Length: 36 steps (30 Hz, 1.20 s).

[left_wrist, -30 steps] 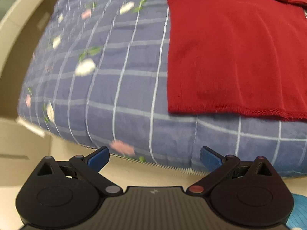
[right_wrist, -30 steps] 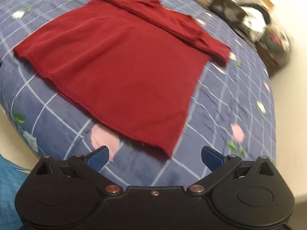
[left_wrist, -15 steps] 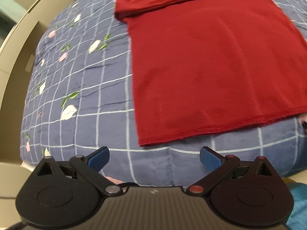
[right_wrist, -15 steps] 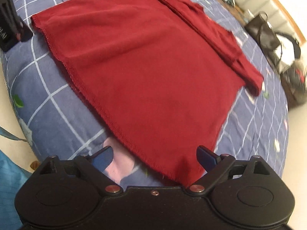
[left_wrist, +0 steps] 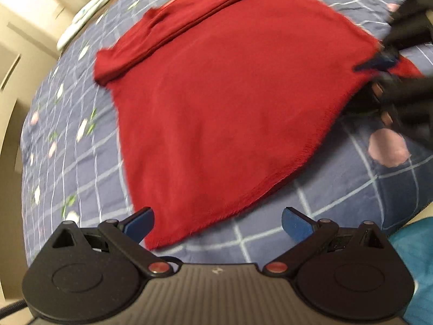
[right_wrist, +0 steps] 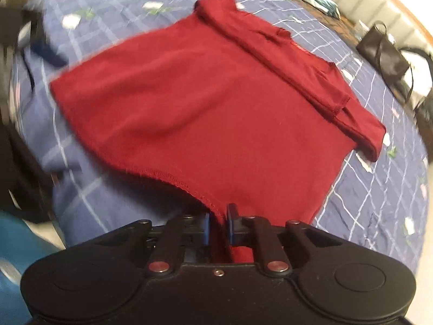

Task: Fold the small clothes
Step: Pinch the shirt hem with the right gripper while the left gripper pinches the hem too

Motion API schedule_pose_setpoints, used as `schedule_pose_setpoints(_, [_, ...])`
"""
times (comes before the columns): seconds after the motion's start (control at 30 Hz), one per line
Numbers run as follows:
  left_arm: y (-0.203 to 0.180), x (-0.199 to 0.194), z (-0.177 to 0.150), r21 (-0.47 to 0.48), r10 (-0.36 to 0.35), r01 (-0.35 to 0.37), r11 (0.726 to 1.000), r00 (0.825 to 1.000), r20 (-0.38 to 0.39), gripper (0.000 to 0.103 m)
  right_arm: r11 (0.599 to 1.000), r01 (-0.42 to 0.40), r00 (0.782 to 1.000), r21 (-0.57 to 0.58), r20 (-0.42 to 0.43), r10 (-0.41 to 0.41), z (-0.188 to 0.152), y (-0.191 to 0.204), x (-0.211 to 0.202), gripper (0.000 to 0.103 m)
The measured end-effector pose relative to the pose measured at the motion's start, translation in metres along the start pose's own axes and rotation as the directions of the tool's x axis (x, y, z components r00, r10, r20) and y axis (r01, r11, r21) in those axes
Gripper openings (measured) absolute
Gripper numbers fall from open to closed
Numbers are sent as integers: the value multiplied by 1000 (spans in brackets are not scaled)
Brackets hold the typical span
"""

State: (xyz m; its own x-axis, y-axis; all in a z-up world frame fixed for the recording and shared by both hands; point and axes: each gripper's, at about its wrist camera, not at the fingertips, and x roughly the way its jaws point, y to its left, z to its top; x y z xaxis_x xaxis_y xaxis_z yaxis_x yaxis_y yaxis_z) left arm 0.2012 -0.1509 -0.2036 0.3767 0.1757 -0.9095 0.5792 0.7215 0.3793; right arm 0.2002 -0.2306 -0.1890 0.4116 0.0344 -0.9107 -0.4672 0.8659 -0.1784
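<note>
So we were at the opening grab of the fold — the red shirt lay spread flat on the bed, sleeves already tucked across its far end, and the two near hem corners were what we were going after.

Our right gripper had its corner: the jaws were closed down to a narrow slit, with the stitched hem of the red shirt pinched between the blue pads and a little cloth bunched behind them. From the left wrist view that same gripper showed as a dark blur at the shirt's right hem corner, with the cloth there raised slightly off the checked bedcover.

Our left gripper was not there yet — its jaws stood wide open, holding nothing, with the left hem corner lying just between and ahead of the blue fingertips. Whether the left pad was brushing the cloth, we could not tell through the blur.

By our reckoning, the next move called for sliding the left jaws onto that corner and closing on a single edge of hem, then lifting both corners level and carrying them towards the collar end. An uneven lift, we judged, would skew the fold.
</note>
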Motion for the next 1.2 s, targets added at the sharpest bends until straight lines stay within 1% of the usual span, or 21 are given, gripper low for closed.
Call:
schedule_pose_setpoints(0.03, [-3, 2, 3, 18, 3, -3, 1000, 1000, 11, 102, 998, -38, 999, 48, -4, 39, 7, -10, -1, 12])
schedule_pose_setpoints(0.13, [-10, 13, 12, 71, 20, -22, 997, 999, 36, 102, 979, -113, 993, 169, -11, 116, 22, -33, -2, 10])
schedule_pose_setpoints(0.23, [-15, 24, 20, 109, 25, -29, 994, 999, 38, 101, 955, -156, 986, 251, -17, 166, 33, -52, -5, 9])
schedule_pose_setpoints(0.3, [-14, 29, 25, 113, 18, -23, 993, 999, 39, 101, 942, -166, 983, 291, -20, 180, 38, -63, -5, 8])
schedule_pose_setpoints(0.37, [-11, 35, 27, 104, 9, -13, 994, 999, 40, 98, 930, -175, 981, 324, -23, 193, 42, -73, -4, 8])
schedule_pose_setpoints(0.4, [-7, 37, 28, 101, 12, -16, 995, 999, 40, 97, 926, -177, 980, 335, -25, 197, 44, -77, -3, 8])
schedule_pose_setpoints(0.43, [-5, 39, 29, 96, 27, -30, 995, 999, 41, 93, 923, -179, 980, 340, -25, 199, 46, -80, -2, 8])
schedule_pose_setpoints(0.5, [1, 42, 29, 89, 76, -79, 993, 996, 41, 87, 922, -184, 978, 342, -27, 206, 48, -85, -1, 8])
schedule_pose_setpoints(0.57, [12, 47, 28, 82, 114, -117, 990, 993, 38, 77, 922, -190, 977, 338, -28, 212, 50, -87, -1, 8])
schedule_pose_setpoints(0.73, [42, 55, 25, 71, 188, -191, 979, 981, 48, 65, 919, -196, 975, 341, -33, 220, 52, -88, 0, 8])
schedule_pose_setpoints(0.8, [55, 57, 24, 69, 200, -204, 977, 978, 53, 65, 916, -202, 973, 346, -35, 227, 52, -89, 2, 8])
schedule_pose_setpoints(0.9, [73, 59, 23, 49, 199, -202, 978, 978, 56, 63, 914, -206, 971, 351, -42, 235, 52, -87, 3, 8])
schedule_pose_setpoints(0.93, [79, 58, 23, 41, 190, -193, 980, 980, 59, 58, 913, -206, 971, 352, -44, 236, 51, -87, 3, 8])
schedule_pose_setpoints(0.97, [82, 56, 24, 37, 174, -176, 984, 983, 64, 50, 913, -206, 971, 353, -44, 236, 51, -86, 2, 8])
schedule_pose_setpoints(1.0, [86, 54, 24, 38, 151, -154, 987, 986, 76, 45, 912, -207, 971, 353, -43, 237, 51, -85, 1, 8])
schedule_pose_setpoints(1.03, [88, 51, 23, 44, 130, -134, 990, 988, 86, 32, 912, -208, 970, 355, -41, 238, 51, -85, 0, 8])
schedule_pose_setpoints(1.07, [90, 48, 22, 53, 111, -116, 992, 989, 93, 23, 911, -208, 971, 356, -40, 237, 51, -84, -1, 8])
schedule_pose_setpoints(1.1, [91, 46, 22, 59, 95, -101, 993, 991, 98, 18, 912, -208, 971, 354, -38, 237, 51, -84, -3, 8])
schedule_pose_setpoints(1.13, [88, 40, 21, 58, 79, -85, 995, 992, 103, 12, 914, -209, 971, 349, -37, 236, 51, -84, -4, 8])
schedule_pose_setpoints(1.17, [87, 34, 19, 52, 68, -74, 996, 992, 108, 8, 917, -206, 972, 342, -38, 233, 51, -83, -6, 8])
schedule_pose_setpoints(1.2, [87, 31, 19, 44, 61, -66, 997, 992, 115, 7, 920, -204, 973, 335, -39, 229, 50, -82, -8, 8])
